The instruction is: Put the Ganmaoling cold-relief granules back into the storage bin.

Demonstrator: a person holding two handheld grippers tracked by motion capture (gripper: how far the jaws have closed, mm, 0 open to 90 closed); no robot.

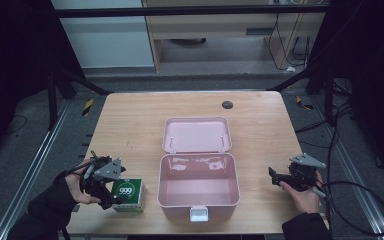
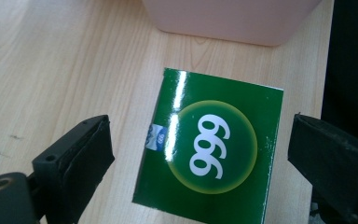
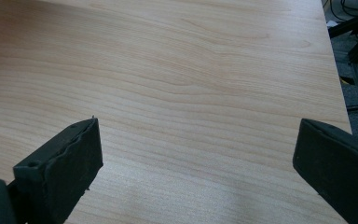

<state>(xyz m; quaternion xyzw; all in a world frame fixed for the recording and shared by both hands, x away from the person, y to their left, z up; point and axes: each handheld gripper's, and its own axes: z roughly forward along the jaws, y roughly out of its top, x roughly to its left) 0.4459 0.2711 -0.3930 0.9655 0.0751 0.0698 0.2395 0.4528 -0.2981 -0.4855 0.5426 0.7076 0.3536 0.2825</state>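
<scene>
Green box (image 2: 209, 147) marked "999", left hand-held gripper (image 2: 200, 154) jaws apart around it, right hand-held gripper (image 3: 198, 158) apart

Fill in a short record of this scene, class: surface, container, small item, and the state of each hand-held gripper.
surface: wooden table
container: pink box, lid open and laid back
small item: green carton marked 999, on the table left of the box
left hand-held gripper: open, jaws either side of the carton, not touching
right hand-held gripper: open, over bare table

One green box (image 1: 129, 194); one pink case (image 1: 198, 186); two hand-held grippers; one table (image 1: 130, 120).
</scene>
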